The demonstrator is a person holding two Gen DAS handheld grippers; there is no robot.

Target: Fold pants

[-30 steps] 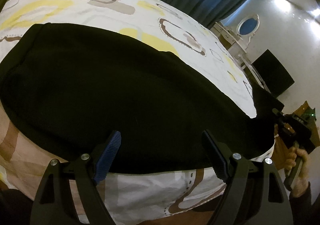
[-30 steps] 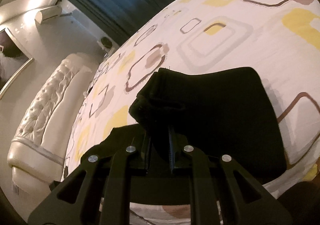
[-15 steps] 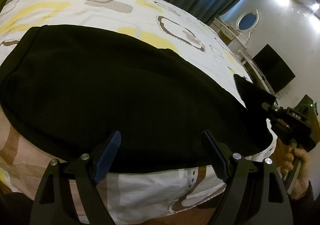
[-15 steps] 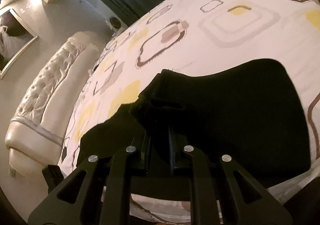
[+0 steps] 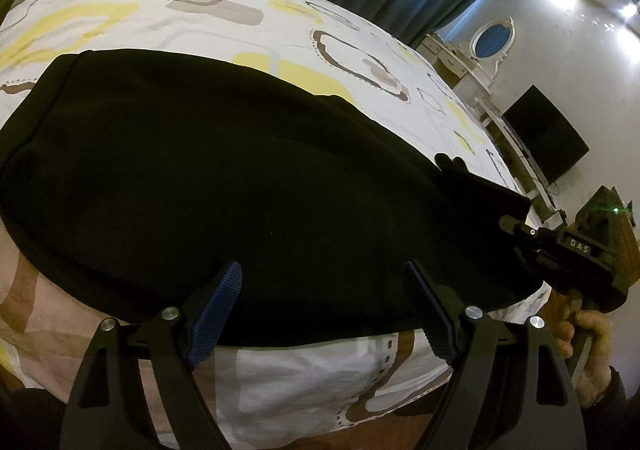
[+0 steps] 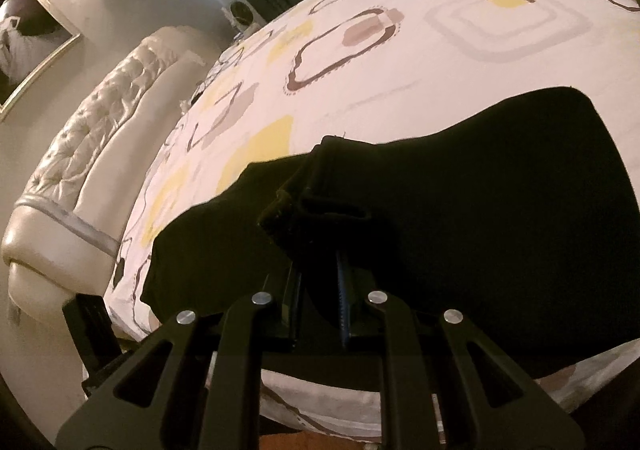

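The right tongs (image 6: 318, 250) are clenched on a bunched end of the black pants (image 5: 224, 186), lifting it; the left tongs (image 5: 320, 306) hover released at the near edge. Pants lie across the bed (image 5: 280, 366): soft, limp, best gripped at hems.

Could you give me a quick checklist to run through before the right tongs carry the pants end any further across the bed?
1. Right tongs shut on the pants: ok, cloth bunched between the fingers.
2. Left tongs clear of the cloth: ok, open, nothing between the fingers.
3. Pants lying flat on the bedsheet: ok in the left view.
4. Lifted end neatly aligned: not ok, it is crumpled.
5. Grip holds all layers: cannot tell.
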